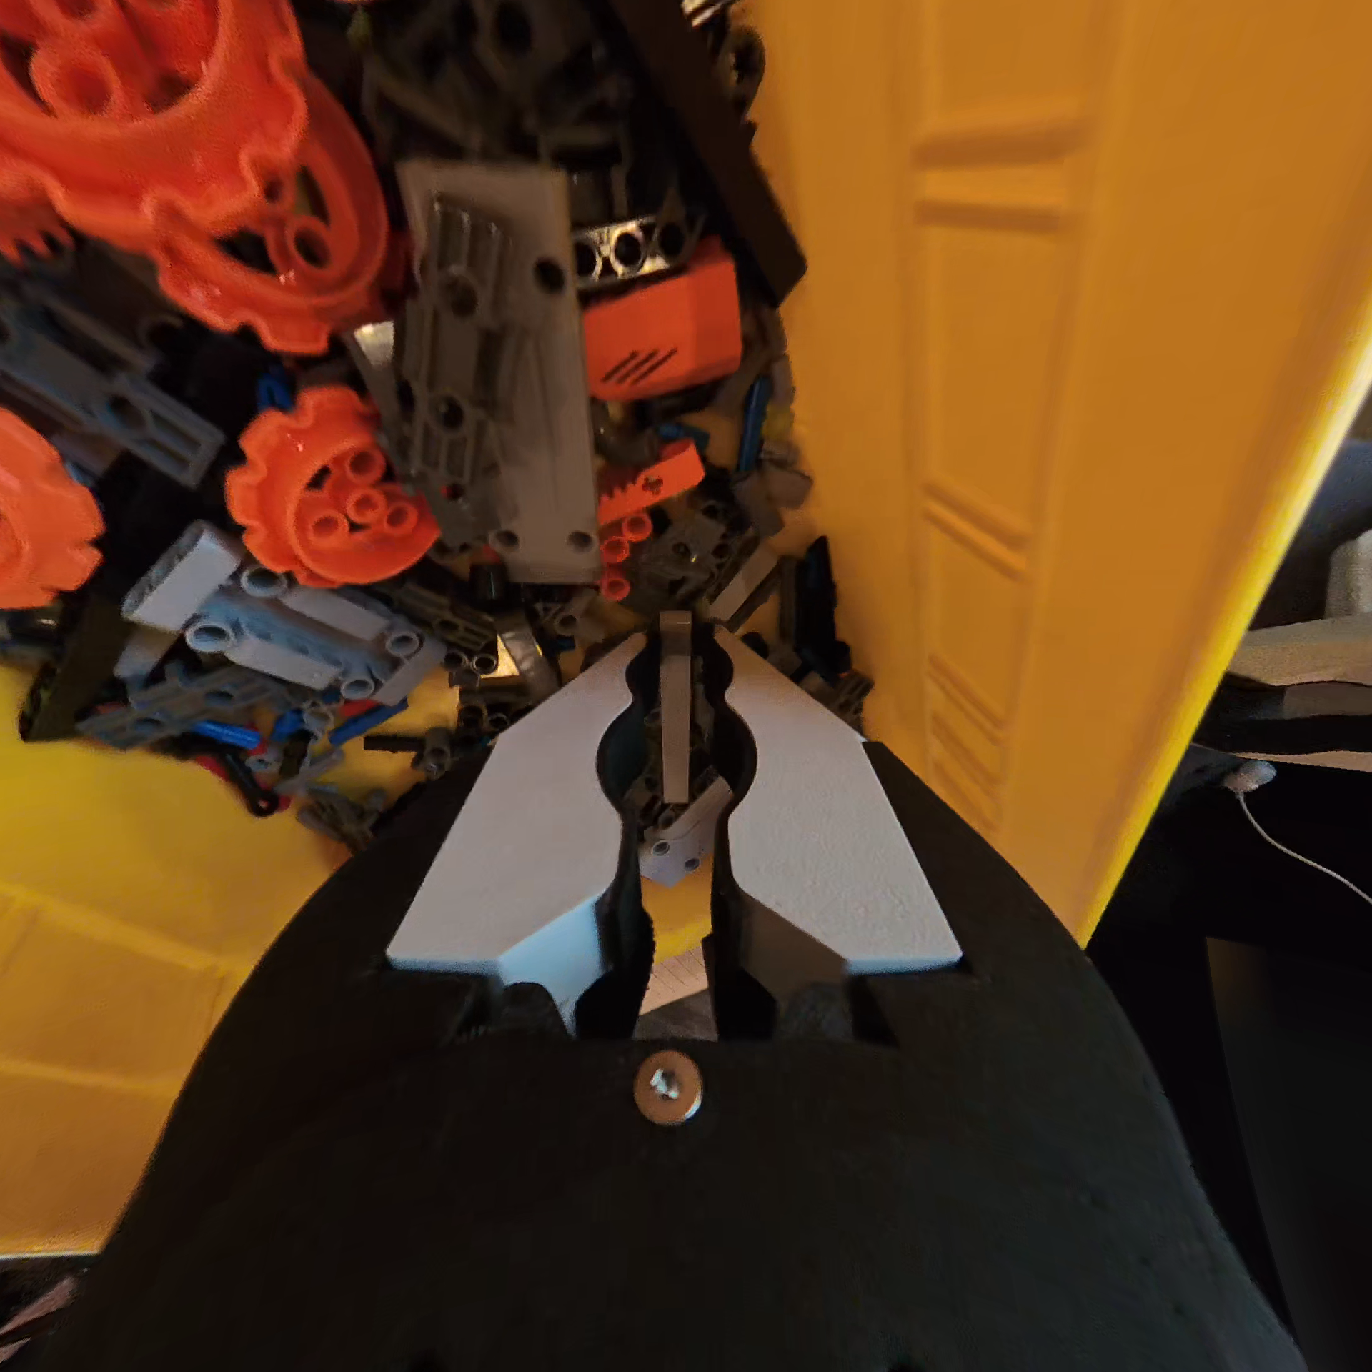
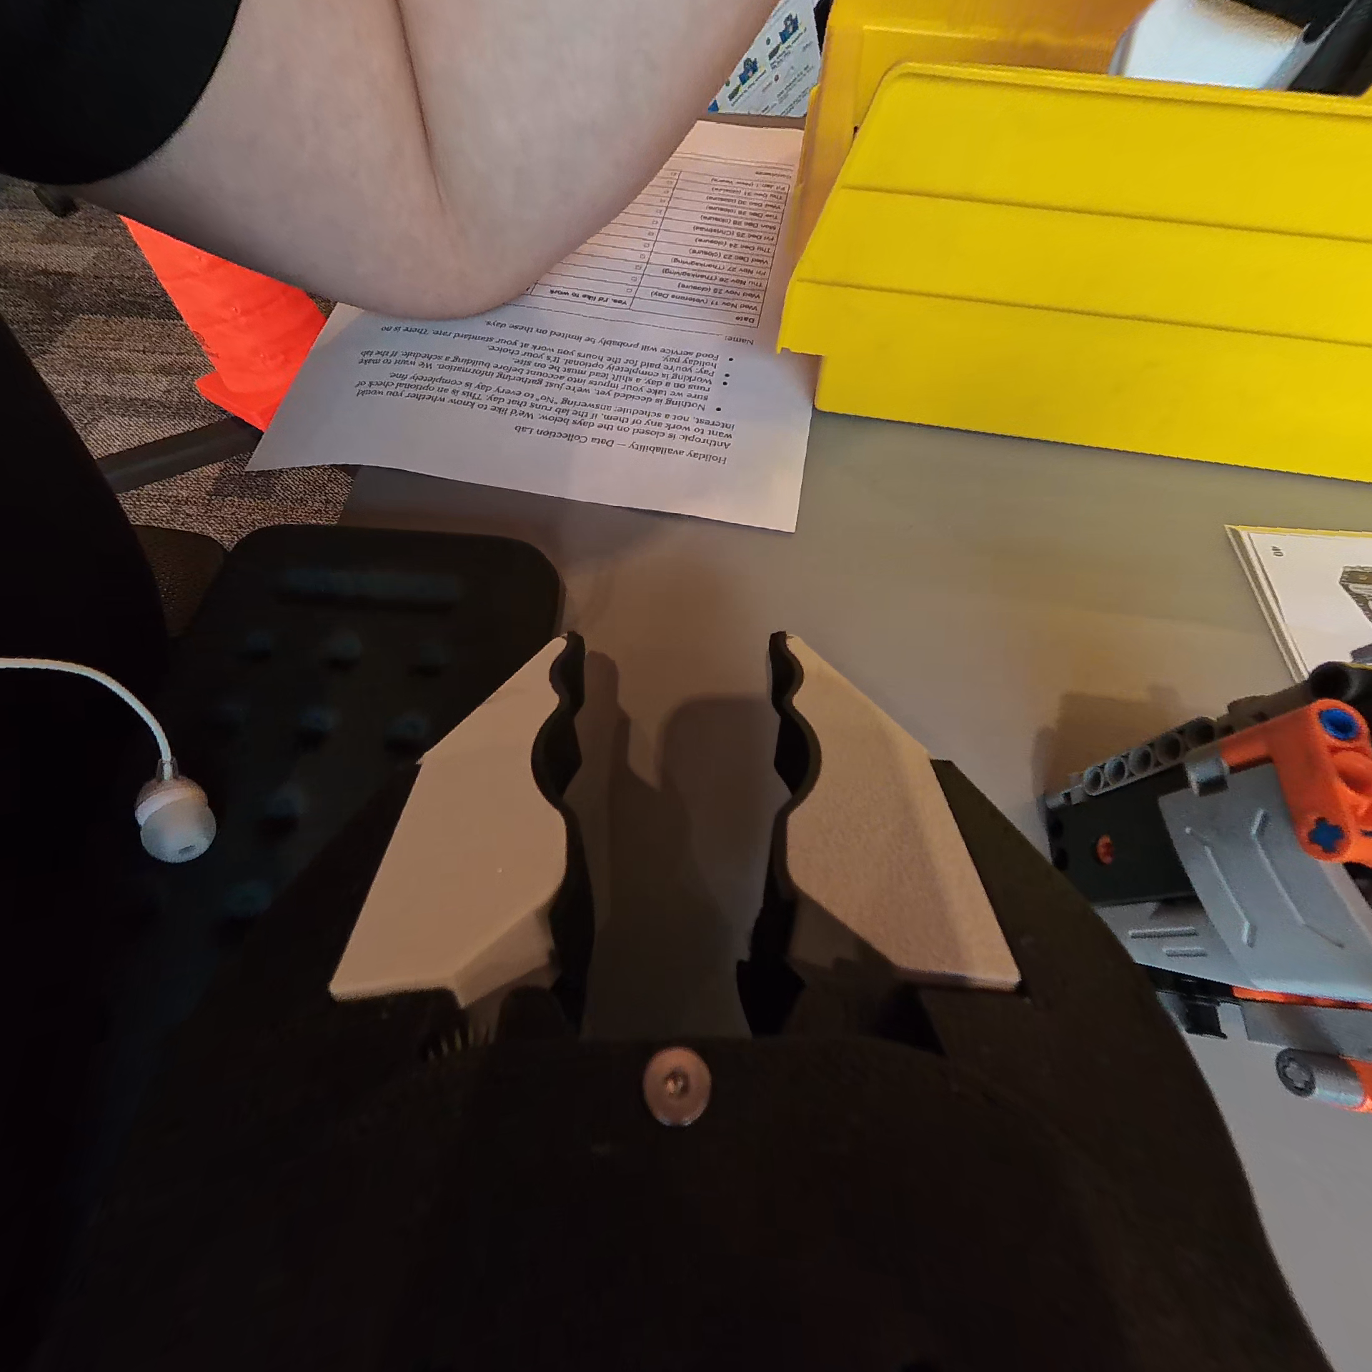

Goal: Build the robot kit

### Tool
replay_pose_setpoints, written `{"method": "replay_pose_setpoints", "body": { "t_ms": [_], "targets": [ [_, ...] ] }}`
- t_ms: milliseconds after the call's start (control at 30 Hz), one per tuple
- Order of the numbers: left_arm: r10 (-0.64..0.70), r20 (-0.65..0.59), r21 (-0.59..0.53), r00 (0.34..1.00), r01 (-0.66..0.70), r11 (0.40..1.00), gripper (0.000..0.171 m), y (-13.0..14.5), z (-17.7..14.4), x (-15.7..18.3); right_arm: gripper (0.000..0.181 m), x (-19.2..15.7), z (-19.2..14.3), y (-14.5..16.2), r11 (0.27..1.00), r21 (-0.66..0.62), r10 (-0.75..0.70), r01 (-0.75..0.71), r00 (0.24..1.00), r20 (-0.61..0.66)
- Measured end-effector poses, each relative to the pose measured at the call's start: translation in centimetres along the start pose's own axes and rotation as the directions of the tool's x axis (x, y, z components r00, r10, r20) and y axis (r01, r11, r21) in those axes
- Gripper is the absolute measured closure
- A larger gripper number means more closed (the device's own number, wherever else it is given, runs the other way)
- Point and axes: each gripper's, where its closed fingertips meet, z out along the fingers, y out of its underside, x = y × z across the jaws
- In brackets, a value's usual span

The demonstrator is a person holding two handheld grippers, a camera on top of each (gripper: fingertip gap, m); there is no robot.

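Left wrist view: blurred brick pile, edge-cropped.

Grey tabletop, matte, soft shadows falling toward the camera. Patterned grey carpet on the floor beyond the table's left edge. Orange cone standing on that carpet. Lighting warm, diffuse.

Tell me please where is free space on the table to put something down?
Bare grey table lies ahead of the open right gripper, bordered by the printed sheet, yellow bin and brick model. Inside the bin, the brick pile is crowded.
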Motion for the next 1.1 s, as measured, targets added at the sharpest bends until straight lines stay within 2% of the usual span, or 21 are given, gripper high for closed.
{"method": "replay_pose_setpoints", "body": {
  "t_ms": [100,167,267,300,333,367,467,567,733,833,933,1033,1100],
  "targets": [
    [0.029,-0.003,0.064,1.000,-0.029,0.998,0.163,-1.5,-0.5,0.3,0.132,0.0,0.0,0.0,1.000,-0.002,-0.001,0.002,1.000,0.001],
    [0.031,0.012,0.195,0.999,-0.033,0.980,0.163,-3.8,-2.0,0.2,0.132,0.0,0.0,0.1,1.000,-0.004,-0.002,0.002,1.000,0.002],
    [0.013,-0.015,0.427,1.000,-0.005,0.904,0.161,-6.8,-5.4,0.6,0.132,0.0,0.0,0.1,1.000,-0.005,-0.003,0.003,1.000,0.001],
    [-0.001,-0.037,0.443,0.999,0.017,0.897,0.144,-6.6,-5.8,0.7,0.132,0.0,0.0,0.1,1.000,-0.006,-0.003,0.003,1.000,0.001],
    [-0.024,-0.047,0.416,0.999,0.042,0.908,0.124,-5.8,-5.6,0.6,0.132,0.0,0.0,0.1,1.000,-0.007,-0.003,0.003,1.000,0.002],
    [-0.055,-0.033,0.363,0.998,0.063,0.930,0.116,-4.6,-5.1,0.1,0.132,0.0,0.0,0.1,1.000,-0.007,-0.003,0.003,1.000,0.002],
    [-0.176,0.083,0.181,0.981,0.158,0.971,0.116,-0.2,-3.2,-2.7,0.132,0.0,0.1,0.1,1.000,-0.010,-0.004,0.004,1.000,0.002],
    [-0.302,0.087,0.052,0.949,0.299,0.953,0.117,3.1,-1.8,-4.0,0.131,-0.1,0.1,0.2,1.000,-0.013,-0.005,0.005,1.000,0.002],
    [-0.409,0.116,-0.063,0.905,0.418,0.906,0.113,6.0,-0.3,-6.0,0.131,-0.1,0.1,0.2,1.000,-0.017,-0.008,0.008,1.000,0.005],
    [-0.434,0.104,-0.086,0.895,0.443,0.892,0.107,6.5,0.2,-6.3,0.131,-0.1,0.1,0.3,1.000,-0.018,-0.008,0.008,1.000,0.006],
    [-0.406,0.129,-0.112,0.905,0.420,0.901,0.109,6.6,0.4,-6.3,0.131,-0.2,0.1,0.3,1.000,-0.021,-0.010,0.010,1.000,0.007],
    [-0.334,0.204,-0.138,0.920,0.365,0.921,0.130,6.6,0.4,-7.0,0.131,-0.2,0.2,0.4,1.000,-0.026,-0.015,0.015,1.000,0.007],
    [-0.319,0.225,-0.150,0.921,0.356,0.922,0.137,6.7,0.3,-7.2,0.131,-0.2,0.2,0.4,0.999,-0.028,-0.016,0.016,1.000,0.008]
  ]
}}
